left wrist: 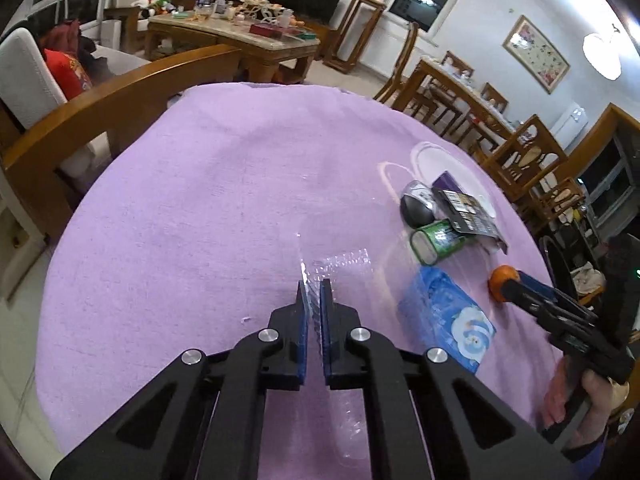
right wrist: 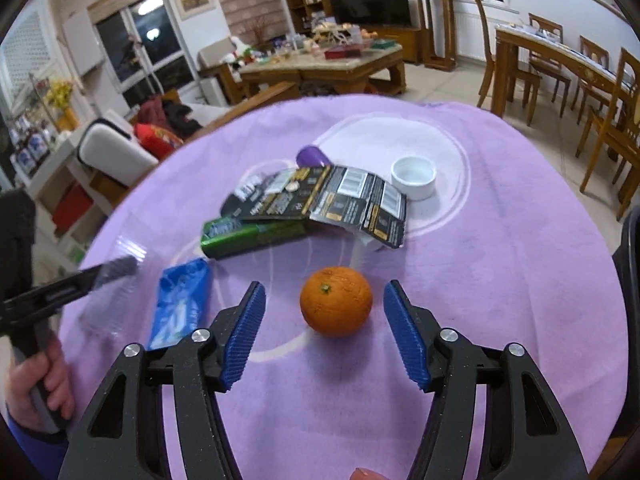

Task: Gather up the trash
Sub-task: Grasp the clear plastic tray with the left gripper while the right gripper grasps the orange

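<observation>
Left hand-held gripper (left wrist: 314,292) is clamped on clear crinkly plastic bag (left wrist: 344,268); the thin film may slip. Right hand-held gripper (right wrist: 324,300) is spread around round orange fruit (right wrist: 336,301) on purple-clothed bench (right wrist: 500,280); the fruit could be nudged and rolled away.

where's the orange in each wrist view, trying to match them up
Left wrist: the orange sits far right, mid-height, partly hidden behind the right gripper.
Right wrist: the orange is centre frame, between the open fingers, untouched.
Shared landmark: the blue packet, lying left of the orange in both.
</observation>
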The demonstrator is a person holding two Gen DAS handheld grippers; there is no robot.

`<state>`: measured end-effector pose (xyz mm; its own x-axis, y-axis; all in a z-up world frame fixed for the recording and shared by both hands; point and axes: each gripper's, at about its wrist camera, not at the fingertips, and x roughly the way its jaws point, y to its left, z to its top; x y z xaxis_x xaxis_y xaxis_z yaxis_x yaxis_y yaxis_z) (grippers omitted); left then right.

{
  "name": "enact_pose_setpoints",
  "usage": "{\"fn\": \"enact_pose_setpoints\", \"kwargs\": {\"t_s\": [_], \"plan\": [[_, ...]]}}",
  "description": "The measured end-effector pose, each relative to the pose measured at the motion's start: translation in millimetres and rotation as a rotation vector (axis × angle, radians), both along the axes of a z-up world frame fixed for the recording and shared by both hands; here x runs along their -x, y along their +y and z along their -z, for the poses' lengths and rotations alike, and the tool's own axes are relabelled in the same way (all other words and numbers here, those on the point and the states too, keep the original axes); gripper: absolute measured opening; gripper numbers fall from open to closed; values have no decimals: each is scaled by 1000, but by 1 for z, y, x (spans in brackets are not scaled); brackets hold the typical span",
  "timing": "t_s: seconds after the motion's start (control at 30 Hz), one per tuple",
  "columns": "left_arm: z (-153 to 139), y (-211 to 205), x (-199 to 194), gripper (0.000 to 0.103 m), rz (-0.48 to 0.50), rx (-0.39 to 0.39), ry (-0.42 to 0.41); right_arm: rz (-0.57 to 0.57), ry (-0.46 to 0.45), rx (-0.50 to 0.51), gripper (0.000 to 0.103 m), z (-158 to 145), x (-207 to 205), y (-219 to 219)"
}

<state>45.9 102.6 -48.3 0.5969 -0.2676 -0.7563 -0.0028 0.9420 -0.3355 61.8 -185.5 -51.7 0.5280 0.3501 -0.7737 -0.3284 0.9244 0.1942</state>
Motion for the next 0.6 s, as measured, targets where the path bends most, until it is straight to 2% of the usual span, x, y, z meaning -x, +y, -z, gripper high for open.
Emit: {"fn": "enact_pose_setpoints", "kwargs": {"t_s": [0.1,0.17,0.37,0.6], "plan": [[-5,0,4,3,8,-15,-34,6,4,34,42,7,-4,3],[-9,0,8,3,8,-17,-54,6,-6,36,39,8,-5,2],[-21,-5,13,3,6,-32,-88,5,-7,-4,38,7,-2,-6],[-53,-45,23,3,85,-50,-158,2,-92,-104,38,-25,23,-39]]}}
